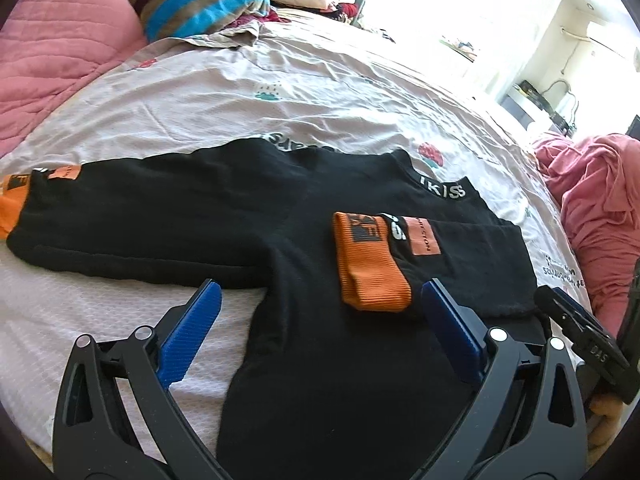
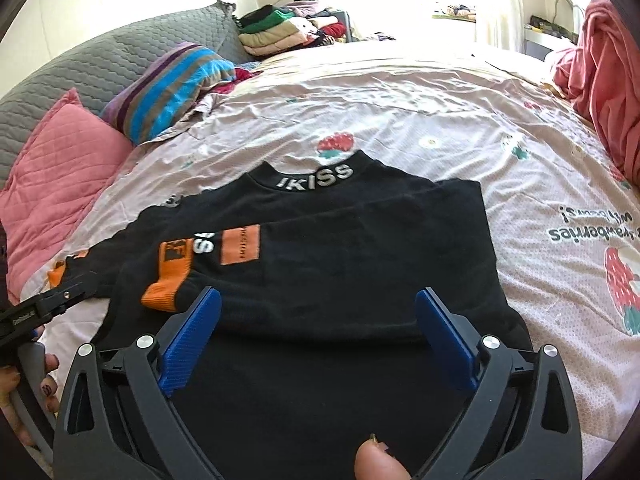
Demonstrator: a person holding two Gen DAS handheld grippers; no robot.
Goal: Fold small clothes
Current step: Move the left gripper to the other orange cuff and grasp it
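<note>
I have the black sweater (image 2: 328,264) lying flat on the strawberry-print bedsheet (image 2: 420,112), collar marked IKISS pointing away from me. One sleeve is folded across the sweater's chest, so its orange cuff (image 1: 370,264) lies on the black body; the other sleeve stretches out sideways from the sweater, its orange cuff (image 1: 12,200) resting on the sheet. My left gripper (image 1: 320,324) hangs just above the sweater's near side, jaws spread wide and holding nothing, one blue finger over the sheet and the other over the fabric beside the folded cuff. My right gripper (image 2: 318,324) hangs over the sweater's lower body, jaws likewise apart and empty. Beyond the sweater's collar, a striped pillow (image 2: 168,84) and a pink pillow (image 2: 60,168) sit near a pile of folded clothes (image 2: 280,32).
</note>
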